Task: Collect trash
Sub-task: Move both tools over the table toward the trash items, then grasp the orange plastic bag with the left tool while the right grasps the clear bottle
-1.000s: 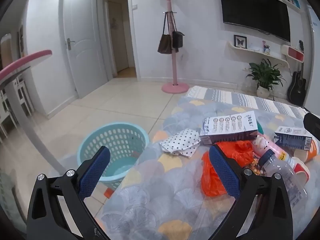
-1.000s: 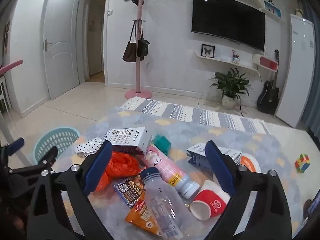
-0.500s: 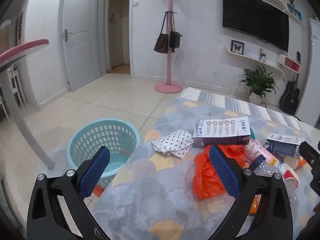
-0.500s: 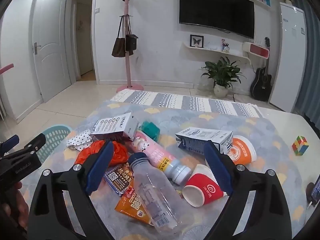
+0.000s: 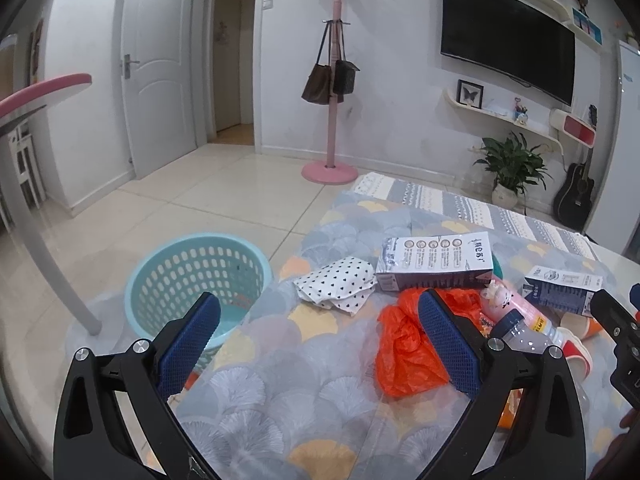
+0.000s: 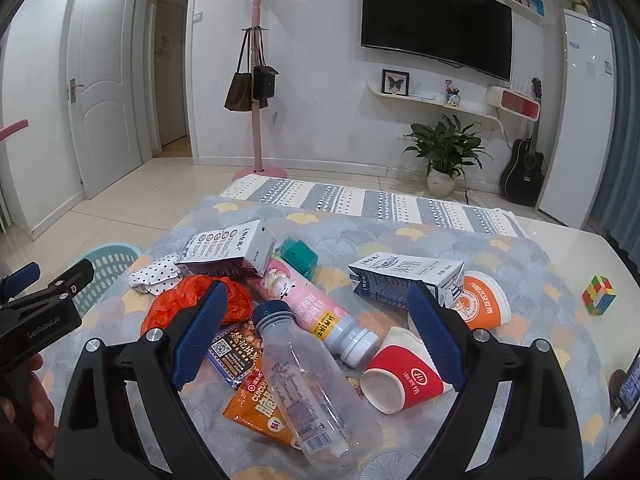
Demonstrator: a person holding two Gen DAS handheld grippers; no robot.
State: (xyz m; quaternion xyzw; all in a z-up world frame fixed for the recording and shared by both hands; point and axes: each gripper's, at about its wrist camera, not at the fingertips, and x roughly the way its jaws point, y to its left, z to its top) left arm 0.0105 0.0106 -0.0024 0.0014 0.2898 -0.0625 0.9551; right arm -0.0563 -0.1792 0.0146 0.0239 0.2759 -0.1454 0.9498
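Left wrist view: the left gripper (image 5: 318, 334) is wide open and holds nothing. The teal laundry basket (image 5: 160, 280) sits on the floor at 10 o'clock. The orange plastic bag (image 5: 404, 348) lies on the table at 3 o'clock, touching the right finger.

Right wrist view: the right gripper (image 6: 316, 322) is wide open and holds nothing. The clear plastic bottle (image 6: 304, 380) lies between its fingers at 6 o'clock. A red paper cup (image 6: 404, 376) lies at 4 o'clock, and a pink bottle (image 6: 316, 304) at 12 o'clock.
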